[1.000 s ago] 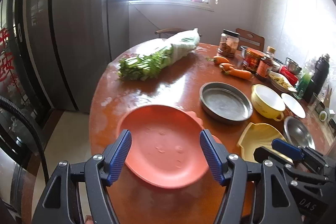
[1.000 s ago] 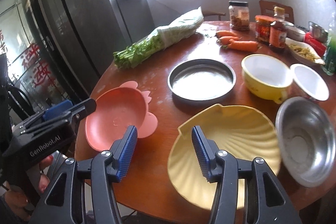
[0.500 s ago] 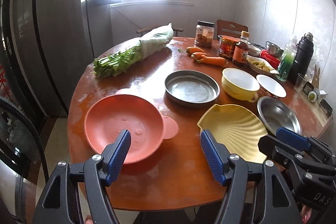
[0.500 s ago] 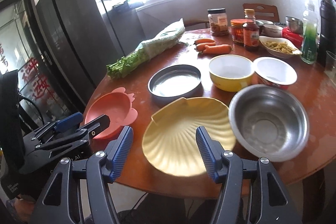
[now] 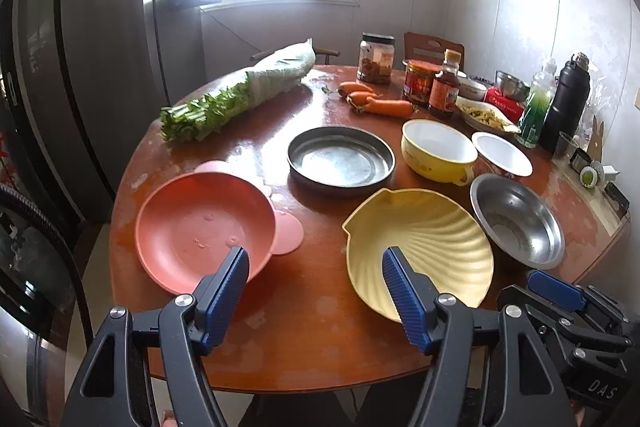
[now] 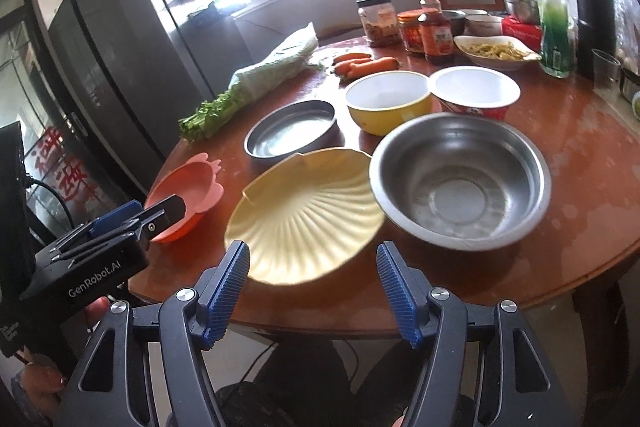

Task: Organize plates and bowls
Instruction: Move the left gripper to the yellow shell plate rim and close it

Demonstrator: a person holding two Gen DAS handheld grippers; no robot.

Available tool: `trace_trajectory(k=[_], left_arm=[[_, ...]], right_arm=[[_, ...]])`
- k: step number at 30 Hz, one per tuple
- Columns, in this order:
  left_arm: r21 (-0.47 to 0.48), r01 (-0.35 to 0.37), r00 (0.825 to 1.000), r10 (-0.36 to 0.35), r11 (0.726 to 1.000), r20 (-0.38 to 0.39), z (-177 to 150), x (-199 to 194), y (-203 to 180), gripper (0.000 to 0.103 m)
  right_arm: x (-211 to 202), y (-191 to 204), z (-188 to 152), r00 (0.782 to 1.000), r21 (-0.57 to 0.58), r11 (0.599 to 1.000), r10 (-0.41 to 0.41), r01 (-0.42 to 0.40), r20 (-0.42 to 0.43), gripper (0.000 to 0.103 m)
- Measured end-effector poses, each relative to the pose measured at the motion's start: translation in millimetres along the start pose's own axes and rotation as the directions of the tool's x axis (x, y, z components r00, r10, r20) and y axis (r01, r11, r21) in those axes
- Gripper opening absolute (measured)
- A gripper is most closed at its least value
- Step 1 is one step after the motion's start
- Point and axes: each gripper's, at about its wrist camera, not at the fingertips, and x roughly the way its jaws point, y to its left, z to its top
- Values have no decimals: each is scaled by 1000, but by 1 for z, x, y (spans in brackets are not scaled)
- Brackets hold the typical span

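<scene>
On the round wooden table [image 5: 312, 327] lie a pink plate [image 5: 204, 227], a yellow shell-shaped plate [image 5: 424, 239], a round metal pan [image 5: 340, 163], a steel bowl [image 5: 516, 223], a yellow bowl [image 5: 436, 151] and a white bowl [image 5: 502, 159]. My left gripper [image 5: 316, 267] is open and empty, above the table's near edge between the pink and shell plates. My right gripper [image 6: 314, 263] is open and empty, just before the shell plate [image 6: 304, 215] and the steel bowl [image 6: 460, 179]. The pink plate [image 6: 188, 195] lies behind the left gripper in the right wrist view.
A bundle of greens [image 5: 236, 95], carrots [image 5: 380, 103], jars and sauce bottles [image 5: 436, 87], a dish of food [image 5: 484, 115], a green bottle [image 5: 536, 107] and a black flask [image 5: 568, 107] crowd the far side. A dark fridge [image 5: 92, 59] stands at the left.
Both grippers have drawn back and to the right from the table; the plates look smaller and more of the table shows. Both stay open and nothing on the table has moved.
</scene>
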Motion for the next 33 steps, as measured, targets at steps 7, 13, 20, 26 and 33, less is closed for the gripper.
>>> trace_trajectory(k=[7,13,20,26,33], left_arm=[[12,16,999,-16,1000,-40,-3,20,-11,69],[6,26,996,-26,1000,-81,-5,41,-13,69],[11,41,993,-39,999,-110,-6,59,-18,69],[21,55,990,-51,998,-132,-8,71,-24,69],[-5,65,984,-65,998,-163,-10,83,-26,66]], right_arm=[[9,-1,-7,1000,-11,1000,-13,12,-21,68],[20,-5,-9,999,2,1000,-17,17,-28,68],[36,-8,-10,999,-1,1000,-29,29,-35,59],[47,-14,-8,998,5,999,-47,47,-30,45],[56,-15,-5,999,-19,999,-43,43,-16,36]])
